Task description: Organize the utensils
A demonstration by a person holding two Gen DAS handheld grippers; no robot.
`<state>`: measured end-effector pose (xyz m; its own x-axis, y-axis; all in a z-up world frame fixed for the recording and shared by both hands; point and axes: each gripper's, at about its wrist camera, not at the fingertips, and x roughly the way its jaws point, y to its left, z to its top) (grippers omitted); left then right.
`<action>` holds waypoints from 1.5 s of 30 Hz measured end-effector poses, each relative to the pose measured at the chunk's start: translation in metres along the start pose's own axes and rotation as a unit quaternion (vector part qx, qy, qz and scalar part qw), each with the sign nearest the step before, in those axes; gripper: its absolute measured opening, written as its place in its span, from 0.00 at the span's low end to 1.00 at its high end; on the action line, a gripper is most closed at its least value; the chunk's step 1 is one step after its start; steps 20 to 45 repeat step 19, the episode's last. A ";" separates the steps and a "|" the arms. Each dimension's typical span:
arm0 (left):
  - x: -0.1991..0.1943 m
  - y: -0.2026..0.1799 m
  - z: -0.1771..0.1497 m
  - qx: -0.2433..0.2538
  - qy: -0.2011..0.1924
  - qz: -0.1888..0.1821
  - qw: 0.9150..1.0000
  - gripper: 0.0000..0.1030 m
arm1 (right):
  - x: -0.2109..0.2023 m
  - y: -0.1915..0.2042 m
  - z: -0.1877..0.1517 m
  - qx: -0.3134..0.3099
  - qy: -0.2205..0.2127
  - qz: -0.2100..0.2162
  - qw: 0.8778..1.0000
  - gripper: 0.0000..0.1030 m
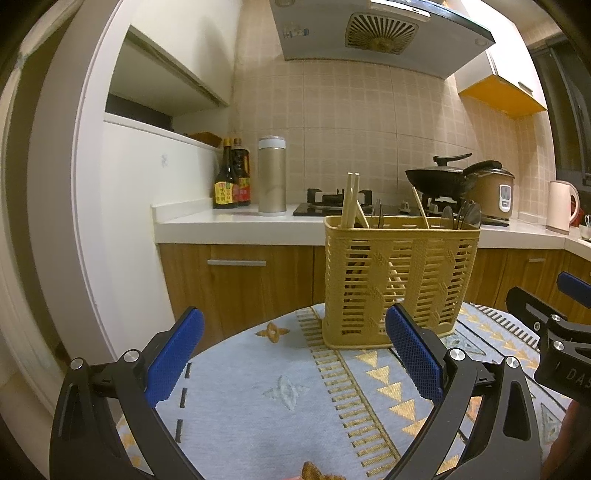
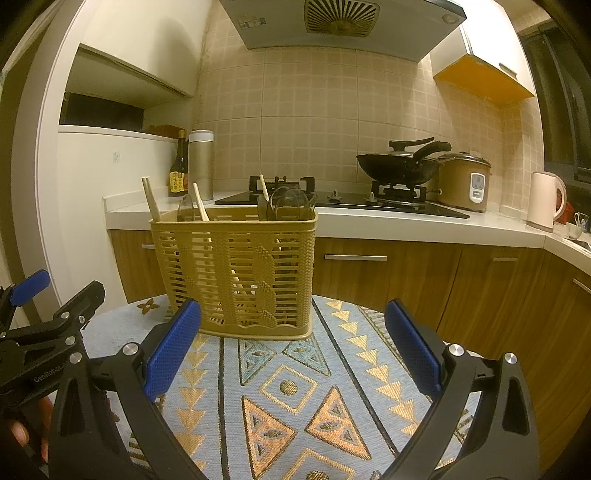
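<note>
Kitchen counter (image 2: 406, 225) with wood-fronted cabinets spans the background, carrying a gas hob (image 2: 332, 201), a black wok (image 2: 397, 168) on the right-hand burner, a tan rice cooker (image 2: 463, 181) just beside the wok, a pale kettle (image 2: 545, 199) near the right end, and a metal canister (image 2: 201, 164) with dark sauce bottles (image 1: 232, 173) at the left end. A range hood (image 1: 369, 33) hangs above the hob.

Round table under a light-blue patterned tablecloth (image 2: 295, 387) fills the foreground of both views.

Yellow slatted utensil basket (image 1: 400, 280) stands upright on the tablecloth toward the far edge of the table, in front of both grippers. Wooden chopsticks (image 1: 349, 199) rise tilted from its left compartment; further single sticks lean elsewhere in the basket. Dark translucent spoons (image 2: 291, 205) stand bowl-up, most clustered at the right end and one nearer the left. Exact compartment divisions cannot be told.

Left gripper (image 1: 295, 354): blue-padded fingers (image 1: 177, 358) spread wide apart, nothing between them, above the near-left part of the tablecloth; its right finger overlaps the basket's lower corner in the left wrist view, though contact cannot be told.

Right gripper (image 2: 293, 350): blue-padded fingers (image 2: 412, 347) likewise spread wide, holding nothing, above the near part of the tablecloth, facing the basket. Each gripper shows at the margin of the other's view.
</note>
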<state>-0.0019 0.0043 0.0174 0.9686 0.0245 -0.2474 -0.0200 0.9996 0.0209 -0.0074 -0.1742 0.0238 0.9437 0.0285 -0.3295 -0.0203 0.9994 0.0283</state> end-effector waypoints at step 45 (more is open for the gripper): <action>-0.001 0.004 0.004 0.003 -0.004 0.012 1.000 0.93 | -0.001 -0.001 0.000 0.003 -0.001 -0.002 1.000 0.92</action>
